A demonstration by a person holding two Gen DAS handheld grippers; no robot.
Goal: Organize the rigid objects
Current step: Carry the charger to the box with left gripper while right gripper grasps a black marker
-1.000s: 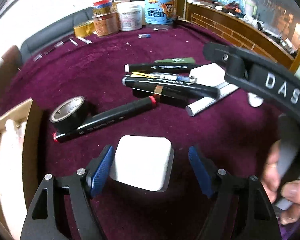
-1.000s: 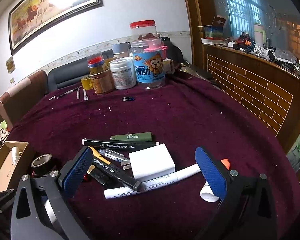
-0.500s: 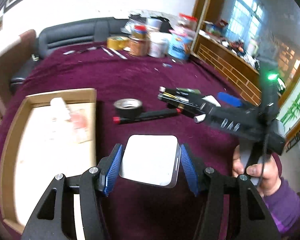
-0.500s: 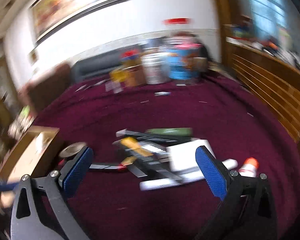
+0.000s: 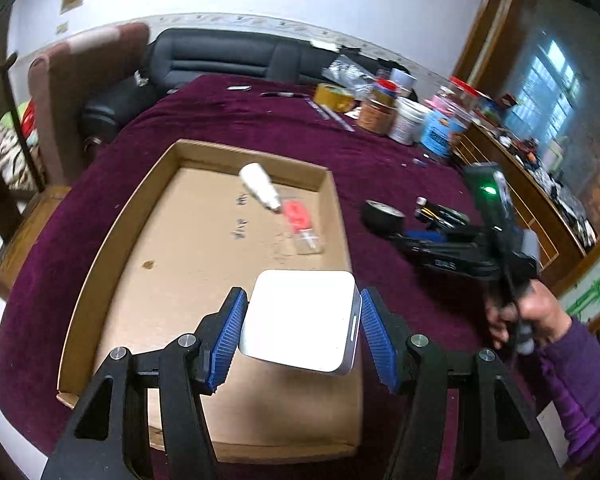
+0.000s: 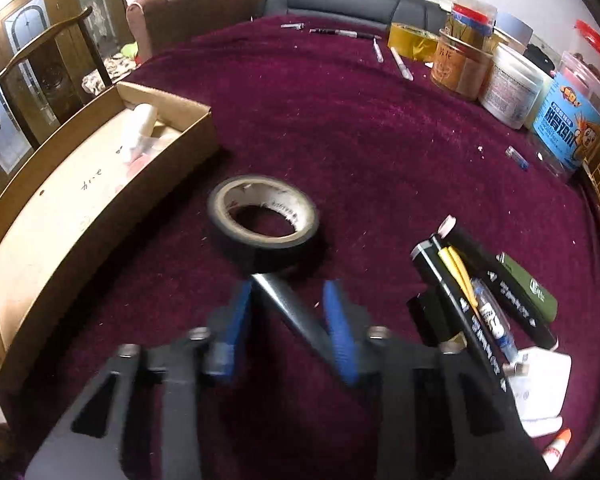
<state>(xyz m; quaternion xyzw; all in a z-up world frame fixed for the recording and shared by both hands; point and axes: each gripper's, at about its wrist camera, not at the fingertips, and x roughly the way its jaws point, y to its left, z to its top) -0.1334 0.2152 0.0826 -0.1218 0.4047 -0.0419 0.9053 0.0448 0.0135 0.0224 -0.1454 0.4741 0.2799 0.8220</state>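
Over cardboard box [image 5: 100, 272]: L tongs [image 5: 300, 336] clamp white block [image 5: 300, 320] | R tongs [image 6: 288, 328] shut on black marker [image 6: 296, 312], tape roll [image 6: 264, 220] ahead

Little reads clearly — "DAS" in white on the right gripper [image 5: 444, 266], blurred — other labels illegible.

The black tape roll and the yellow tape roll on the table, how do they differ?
The black tape roll lies flat near the middle of the cloth, close to the cardboard tray; the yellow tape roll sits at the far edge beside the jars. The black tape roll shows a pale printed core; the yellow tape roll's core is hard to make out. Both are rings resting on the maroon cloth.
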